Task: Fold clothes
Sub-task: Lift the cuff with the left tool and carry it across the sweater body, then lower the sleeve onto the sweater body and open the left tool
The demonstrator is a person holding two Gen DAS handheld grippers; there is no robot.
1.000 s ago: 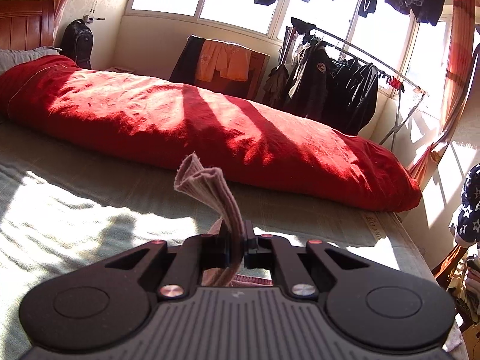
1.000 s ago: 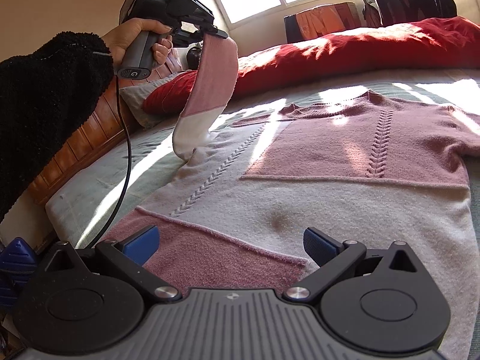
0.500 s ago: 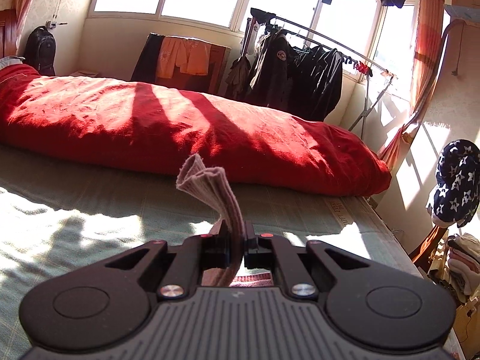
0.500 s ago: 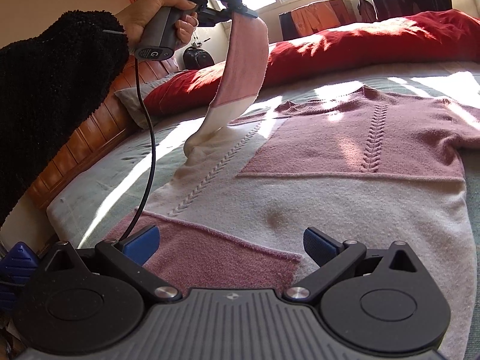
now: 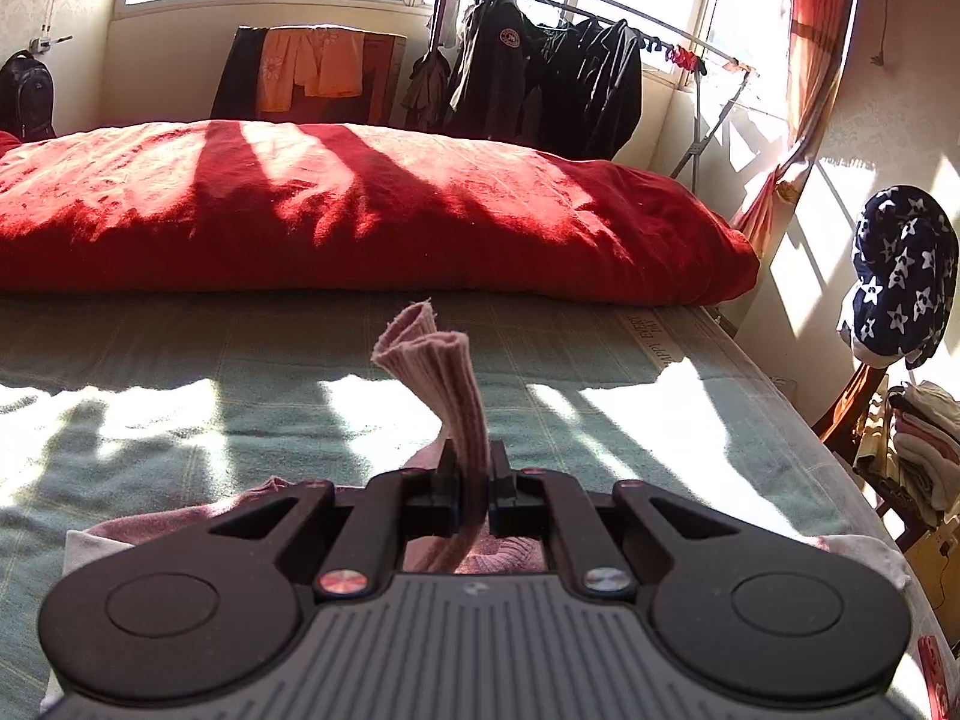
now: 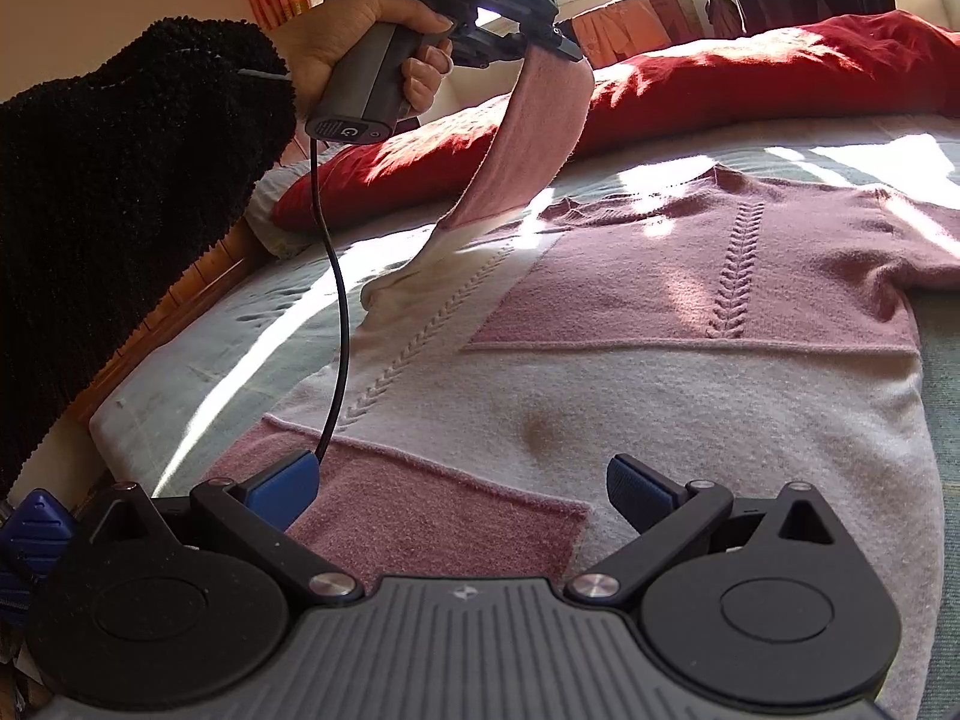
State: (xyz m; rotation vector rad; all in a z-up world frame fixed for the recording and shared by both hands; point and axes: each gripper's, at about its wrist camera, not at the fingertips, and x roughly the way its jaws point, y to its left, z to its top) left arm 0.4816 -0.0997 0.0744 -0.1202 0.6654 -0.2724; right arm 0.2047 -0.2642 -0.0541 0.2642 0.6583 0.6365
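A pink and white knit sweater [image 6: 690, 324] lies flat on the bed. My left gripper [image 5: 474, 480] is shut on the cuff of its sleeve [image 5: 438, 372]. In the right wrist view the left gripper [image 6: 558, 45] holds that sleeve [image 6: 528, 144] lifted high above the sweater's left side. My right gripper [image 6: 462, 489] is open and empty, low over the sweater's pink hem patch [image 6: 438, 522]. Its blue pads [image 6: 285, 483] stand wide apart.
A red duvet [image 5: 360, 210] lies rolled along the far side of the green bedsheet [image 5: 180, 420]. A clothes rack with dark jackets [image 5: 540, 84] stands by the window. A chair with star-print fabric [image 5: 900, 288] and folded clothes is at the right. A wooden headboard [image 6: 180, 294] is at the left.
My left gripper has lifted the sleeve higher and carried it to the right, over the sweater body. My right gripper has stayed open above the hem.
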